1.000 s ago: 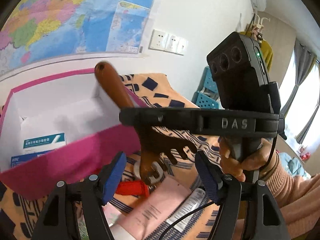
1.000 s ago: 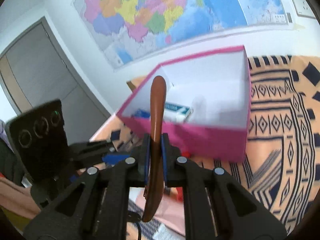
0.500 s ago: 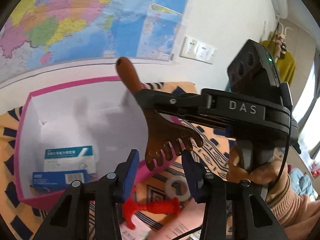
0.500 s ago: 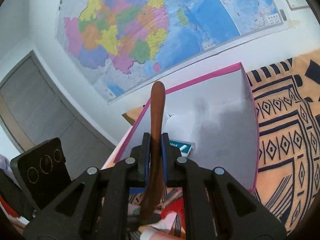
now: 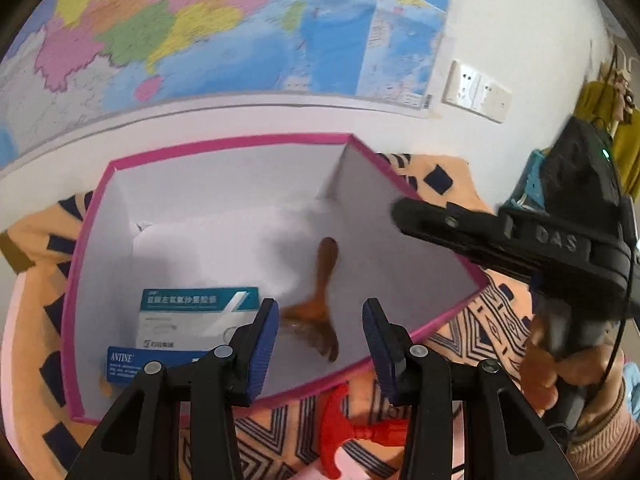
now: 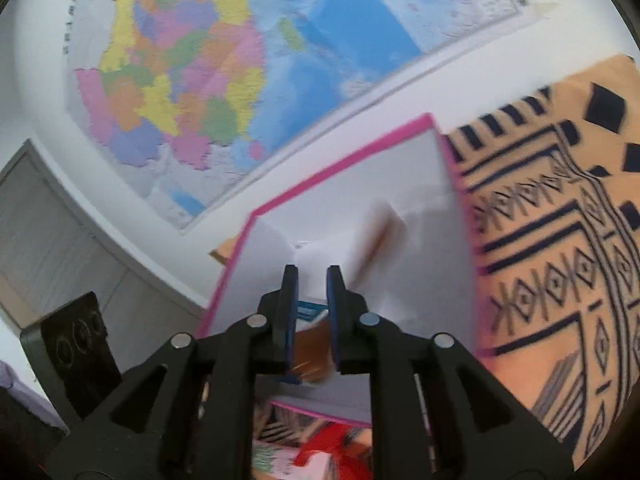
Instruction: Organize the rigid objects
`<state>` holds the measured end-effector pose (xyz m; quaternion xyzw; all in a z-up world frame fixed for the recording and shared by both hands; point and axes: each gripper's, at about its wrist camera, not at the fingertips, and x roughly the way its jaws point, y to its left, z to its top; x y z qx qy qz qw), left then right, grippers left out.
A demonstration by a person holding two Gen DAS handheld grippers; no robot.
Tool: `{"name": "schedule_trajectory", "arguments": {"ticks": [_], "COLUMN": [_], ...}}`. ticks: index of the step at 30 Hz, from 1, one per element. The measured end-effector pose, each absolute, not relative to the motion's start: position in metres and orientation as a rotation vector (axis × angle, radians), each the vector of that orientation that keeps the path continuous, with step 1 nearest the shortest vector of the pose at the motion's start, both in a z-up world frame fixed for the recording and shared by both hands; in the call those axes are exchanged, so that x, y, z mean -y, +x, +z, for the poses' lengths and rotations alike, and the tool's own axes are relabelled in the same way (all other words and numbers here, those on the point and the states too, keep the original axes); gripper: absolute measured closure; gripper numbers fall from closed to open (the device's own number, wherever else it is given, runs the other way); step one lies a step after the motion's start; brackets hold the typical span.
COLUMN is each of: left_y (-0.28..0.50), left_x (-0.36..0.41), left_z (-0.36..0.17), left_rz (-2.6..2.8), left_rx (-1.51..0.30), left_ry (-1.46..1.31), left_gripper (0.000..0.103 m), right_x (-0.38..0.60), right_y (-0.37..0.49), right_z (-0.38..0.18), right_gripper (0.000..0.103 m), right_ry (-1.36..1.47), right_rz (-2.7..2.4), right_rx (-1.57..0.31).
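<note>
Comb point(image 5: 320, 304) now dropped into pink box point(image 5: 224, 145), beside two cartons point(image 5: 192, 312).

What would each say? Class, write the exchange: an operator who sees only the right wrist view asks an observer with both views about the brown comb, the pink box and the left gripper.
Operator: My picture is blurred. Is the brown comb clear of my right gripper?
Observer: Yes. It is down inside the pink box, apart from your fingers; your jaws are opening.
Operator: What else is in there?
Observer: A teal-and-white medicine carton and a blue carton marked ANTINE, in the near left part.
Operator: And the left gripper?
Observer: Open, nothing between its pads.
</note>
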<state>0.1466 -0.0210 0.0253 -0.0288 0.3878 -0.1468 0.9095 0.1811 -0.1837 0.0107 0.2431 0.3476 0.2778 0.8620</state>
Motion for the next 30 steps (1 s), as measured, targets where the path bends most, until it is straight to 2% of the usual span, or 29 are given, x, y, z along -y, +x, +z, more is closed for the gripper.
{"name": "schedule_trajectory", "arguments": {"ticks": [5, 7, 9, 13, 15, 18, 30], "left_y": [0.132, 0.121, 0.111, 0.091, 0.081, 0.075, 0.085], "left_x": [0.015, 0.013, 0.011, 0.007, 0.007, 0.008, 0.006], "left_z": [0.029, 0.033, 0.037, 0.041, 0.039, 0.03, -0.022], "left_rz": [-0.313, -0.328, -0.358, -0.422, -0.441, -0.448, -0.426], "left_rx": [-0.757, -0.73, -0.701, -0.66, -0.658, -0.68, -0.848], "left_ry": [-0.087, -0.087, -0.098, -0.116, -0.112, -0.101, -0.145], "left_gripper": [0.058, 0.055, 0.052, 0.047, 0.045, 0.045, 0.045], "right_x": [0.188, 0.189, 0.189, 0.192, 0.197, 0.203, 0.193], "right_y": [0.163, 0.154, 0.144, 0.122, 0.111, 0.097, 0.062], "right_z": [0.013, 0.015, 0.017, 0.017, 0.012, 0.001, -0.055], "right_gripper": [0.085, 0.085, 0.078, 0.075, 0.069, 0.063, 0.063], "right_ry": [0.446, 0.407, 0.373, 0.309, 0.296, 0.287, 0.254], "right_rz": [0.585, 0.589, 0.606, 0.631, 0.639, 0.64, 0.66], "right_rx": [-0.717, -0.709, -0.706, -0.7, -0.712, -0.747, -0.895]}}
